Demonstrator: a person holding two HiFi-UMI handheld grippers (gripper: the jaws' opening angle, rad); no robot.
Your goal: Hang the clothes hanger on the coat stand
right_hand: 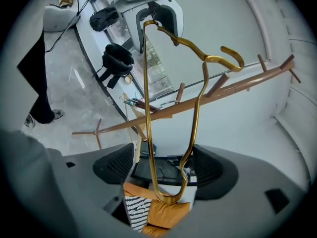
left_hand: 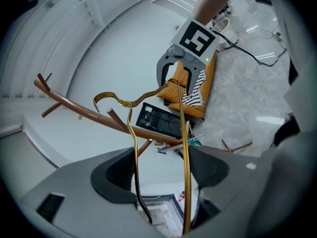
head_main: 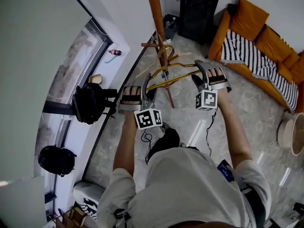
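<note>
Left gripper (left_hand: 161,171): fingers (left_hand: 116,175) at middling width, clamped on one end of the gold hanger (left_hand: 184,143). Its two wires run up between the pads, one against each inner face.

Right gripper (right_hand: 163,171): fingers (right_hand: 210,170) at much the same width, holding the other end. The end loop of the hanger (right_hand: 148,143) sits low between the pads, one wire against the right pad and the other close by the left pad (contact on that side is hard to confirm).

In the head view the hanger (head_main: 173,75) spans from the left gripper (head_main: 146,85) to the right gripper (head_main: 198,75), off the floor.

The hook (left_hand: 106,95) lies well beyond both sets of fingertips, close against the coat stand (left_hand: 74,105) and just above one of its short pegs. Whether the hook (right_hand: 233,53) touches the stand (right_hand: 237,86) cannot be told.

The pole of the stand (head_main: 154,8) is cut off at the top edge.

Beyond the right fingers stands an orange sofa (head_main: 256,32). A basket (head_main: 298,133) sits at the frame edge, cut off, its contents not visible. To the left of the left fingers, two black backpacks (head_main: 90,103) lie by the window.
</note>
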